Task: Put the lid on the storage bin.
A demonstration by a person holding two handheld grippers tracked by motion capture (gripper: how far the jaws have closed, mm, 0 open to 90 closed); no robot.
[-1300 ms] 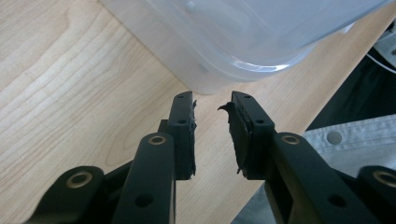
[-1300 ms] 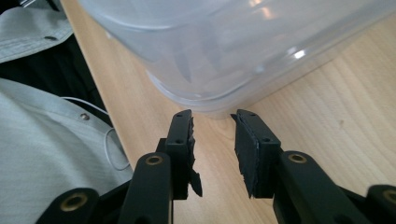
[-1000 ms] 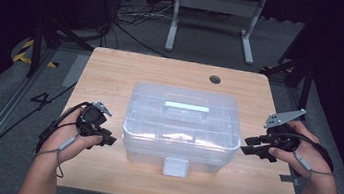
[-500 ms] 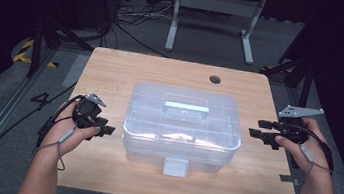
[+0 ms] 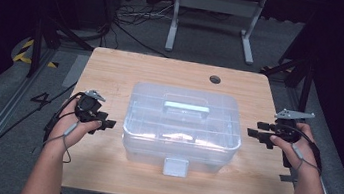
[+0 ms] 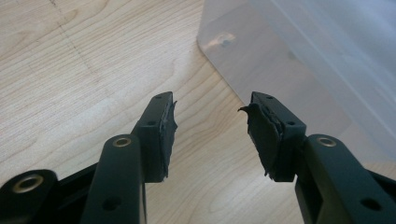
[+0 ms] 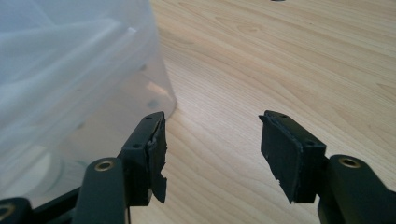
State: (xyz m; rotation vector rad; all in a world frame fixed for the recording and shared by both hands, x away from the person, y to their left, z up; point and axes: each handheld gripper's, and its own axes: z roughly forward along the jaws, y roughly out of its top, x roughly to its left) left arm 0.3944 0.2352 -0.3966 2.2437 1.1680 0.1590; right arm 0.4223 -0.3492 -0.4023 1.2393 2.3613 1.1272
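The clear plastic box (image 5: 183, 126) sits mid-tabletop (image 5: 123, 70). Your left hand-held gripper (image 5: 105, 124) and right hand-held gripper (image 5: 259, 129) flank it, jaws just opened, nothing between them. Come in level, meeting both end walls together.

- Storage box (image 5: 183, 129): clear, colourless plastic with a milky haze; sits between the two grippers. Handle (image 5: 186, 107) on its lid is pale green-white; latch (image 5: 175, 167) on the near wall is frosted white.
- Table (image 5: 112, 74): light wood, fine straight grain, warm tan; seen under both sets of jaws in the gripper views.
- Left gripper (image 5: 106, 124): matte black body and jaws, brass-coloured rivets, dark grey pads.
- Right gripper (image 5: 258, 134): same black, with a grey plate on top.
- Cable hole (image 5: 215, 79), beyond the right gripper: dark grey.
- Floor (image 5: 0, 120), outside the left gripper: grey carpet, with yellow-and-black striped tape (image 5: 27, 51) farther off.
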